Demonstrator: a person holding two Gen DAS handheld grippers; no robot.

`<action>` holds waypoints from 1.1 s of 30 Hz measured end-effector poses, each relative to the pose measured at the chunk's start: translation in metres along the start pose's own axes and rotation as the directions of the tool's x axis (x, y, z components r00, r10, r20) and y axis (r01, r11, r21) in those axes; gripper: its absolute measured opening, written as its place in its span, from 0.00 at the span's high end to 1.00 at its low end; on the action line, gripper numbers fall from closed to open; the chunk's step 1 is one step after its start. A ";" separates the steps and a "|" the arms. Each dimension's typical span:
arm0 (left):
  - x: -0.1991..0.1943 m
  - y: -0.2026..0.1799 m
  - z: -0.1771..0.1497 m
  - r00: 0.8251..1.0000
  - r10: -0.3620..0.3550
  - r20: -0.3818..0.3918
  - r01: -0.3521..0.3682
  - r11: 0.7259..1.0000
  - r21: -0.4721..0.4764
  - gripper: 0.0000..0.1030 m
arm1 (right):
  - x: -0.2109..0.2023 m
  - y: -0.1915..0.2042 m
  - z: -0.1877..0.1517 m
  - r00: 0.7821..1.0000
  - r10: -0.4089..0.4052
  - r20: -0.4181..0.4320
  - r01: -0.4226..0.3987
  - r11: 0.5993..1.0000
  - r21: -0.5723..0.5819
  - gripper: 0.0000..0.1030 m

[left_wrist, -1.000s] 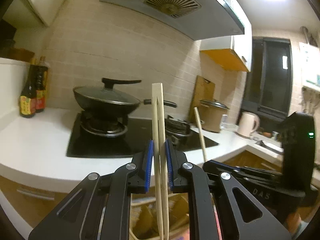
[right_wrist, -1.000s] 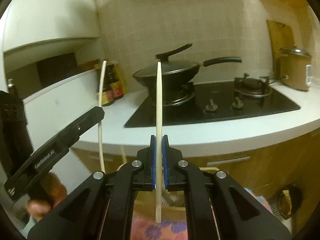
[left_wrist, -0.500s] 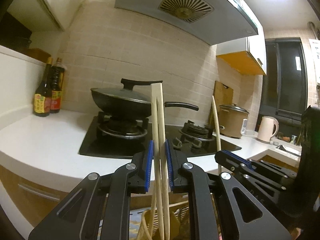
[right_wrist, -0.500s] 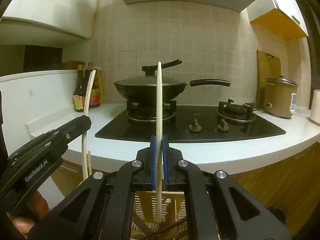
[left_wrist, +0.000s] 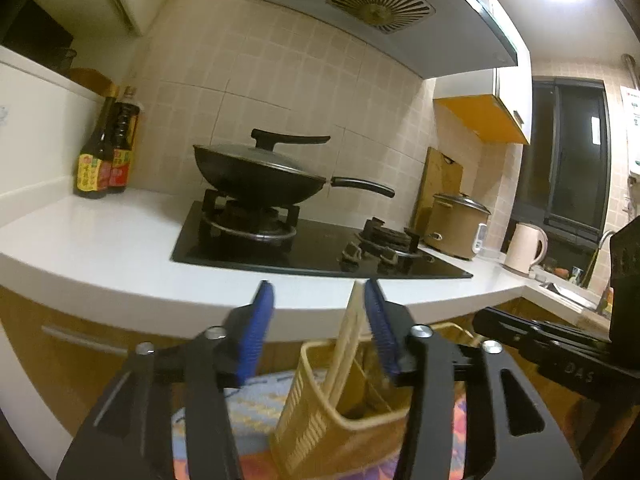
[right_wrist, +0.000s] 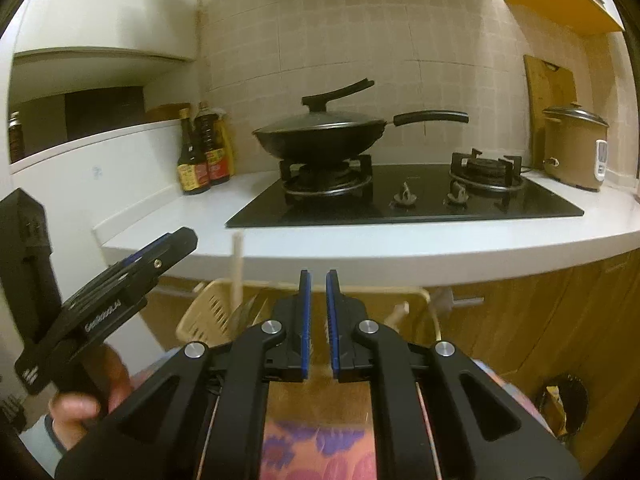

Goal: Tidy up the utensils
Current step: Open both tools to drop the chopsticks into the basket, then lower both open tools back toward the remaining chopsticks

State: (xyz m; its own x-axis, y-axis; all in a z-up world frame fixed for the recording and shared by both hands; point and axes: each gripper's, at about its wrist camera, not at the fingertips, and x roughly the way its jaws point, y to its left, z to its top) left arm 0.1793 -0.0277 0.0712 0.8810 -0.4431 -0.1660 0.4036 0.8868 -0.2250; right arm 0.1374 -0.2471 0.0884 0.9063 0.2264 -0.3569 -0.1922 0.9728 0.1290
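Note:
A pale yellow plastic utensil basket [left_wrist: 320,420] stands below both grippers. My left gripper [left_wrist: 318,308] is open above it; a pair of wooden chopsticks [left_wrist: 346,344] stands loose in the basket, leaning near the right finger. My right gripper [right_wrist: 317,292] is open with a narrow gap and holds nothing. The basket [right_wrist: 208,312] lies just beyond it, with the chopsticks [right_wrist: 237,272] upright at its left side and another utensil tip [right_wrist: 400,310] at its right. The left gripper [right_wrist: 120,296] shows in the right wrist view, held by a hand.
The basket sits on a colourful patterned cloth [right_wrist: 320,444]. Behind is a white counter [left_wrist: 100,240] with a black hob [left_wrist: 320,252], a lidded wok [left_wrist: 260,176], sauce bottles [left_wrist: 106,152], a rice cooker [left_wrist: 456,224] and a kettle [left_wrist: 524,248]. Wooden cabinet fronts [right_wrist: 540,312] stand below.
Both grippers opened and let go of their chopsticks, which dropped into the basket. Both views tilted down, so the basket now shows.

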 end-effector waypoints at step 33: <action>-0.113 0.000 -0.128 0.949 0.010 -0.316 -0.041 0.995 -0.091 0.26 | -0.051 -0.003 -0.171 0.937 0.071 -0.343 -0.044 0.995 0.088 0.50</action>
State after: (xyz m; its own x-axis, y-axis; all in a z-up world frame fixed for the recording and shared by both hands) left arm 0.0483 0.0049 -0.0332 0.7618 -0.4526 -0.4635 0.3430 0.8888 -0.3040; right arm 0.0269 -0.2532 -0.0520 0.7062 0.2981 -0.6422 -0.1975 0.9540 0.2256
